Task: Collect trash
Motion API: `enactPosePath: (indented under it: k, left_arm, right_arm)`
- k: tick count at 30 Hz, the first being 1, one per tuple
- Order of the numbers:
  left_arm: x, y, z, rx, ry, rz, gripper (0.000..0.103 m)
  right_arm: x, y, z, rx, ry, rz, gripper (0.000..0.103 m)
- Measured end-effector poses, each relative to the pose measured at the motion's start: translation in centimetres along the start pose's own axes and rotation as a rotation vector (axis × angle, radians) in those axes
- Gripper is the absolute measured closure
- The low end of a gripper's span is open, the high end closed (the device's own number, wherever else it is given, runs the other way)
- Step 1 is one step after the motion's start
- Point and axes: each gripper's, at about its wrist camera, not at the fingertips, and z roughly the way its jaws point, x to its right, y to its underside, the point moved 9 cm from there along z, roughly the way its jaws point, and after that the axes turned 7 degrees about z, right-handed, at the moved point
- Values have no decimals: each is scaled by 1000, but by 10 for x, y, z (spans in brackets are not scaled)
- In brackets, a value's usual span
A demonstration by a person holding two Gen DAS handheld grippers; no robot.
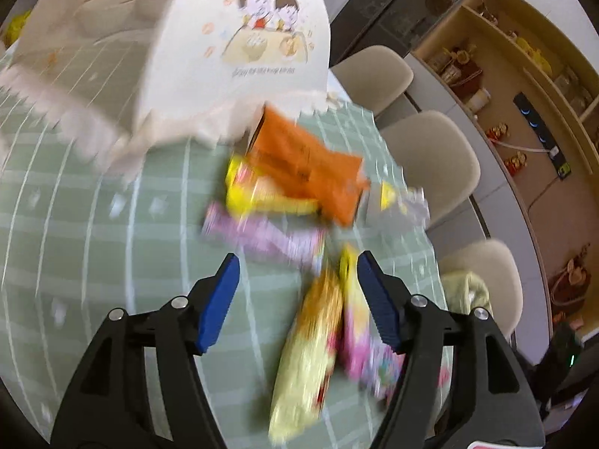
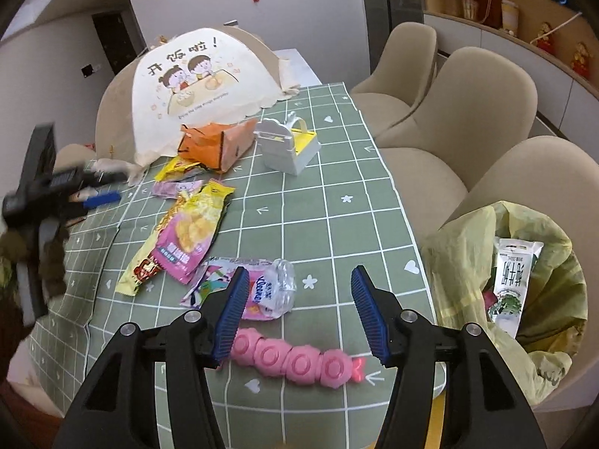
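Observation:
Snack wrappers lie on the green checked tablecloth. In the left wrist view, blurred by motion, my left gripper is open above a yellow wrapper and a pink one; an orange packet and a purple wrapper lie beyond. In the right wrist view my right gripper is open above a crumpled clear tissue pack and a pink wrapper. A yellow-pink chip bag lies left. The bin with a yellow-green liner stands at the right and holds a white-green packet.
A white food cover with a cartoon stands at the table's far end. A grey and yellow toy box and a pink segmented toy are on the table. Beige chairs line the right side. My left gripper appears at the left.

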Motion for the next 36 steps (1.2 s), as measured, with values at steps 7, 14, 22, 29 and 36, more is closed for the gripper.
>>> enactPosePath:
  k: [7, 14, 22, 29, 36]
  left_arm:
    - [-21, -85, 64, -12, -84, 135, 40]
    - [-39, -105, 121, -75, -113, 56, 40]
    - [-25, -59, 118, -164, -56, 95, 70]
    - [-27, -20, 64, -123, -21, 12, 72]
    - [-57, 6, 0, -40, -108, -92, 72]
  right_arm:
    - [-13, -28, 16, 1, -2, -56, 49]
    - [-47, -69, 54, 1, -33, -98, 49]
    - [-63, -58, 82, -75, -57, -141, 49]
    - [-68, -37, 85, -121, -87, -106, 49]
    - [-88, -12, 73, -152, -130, -131, 49]
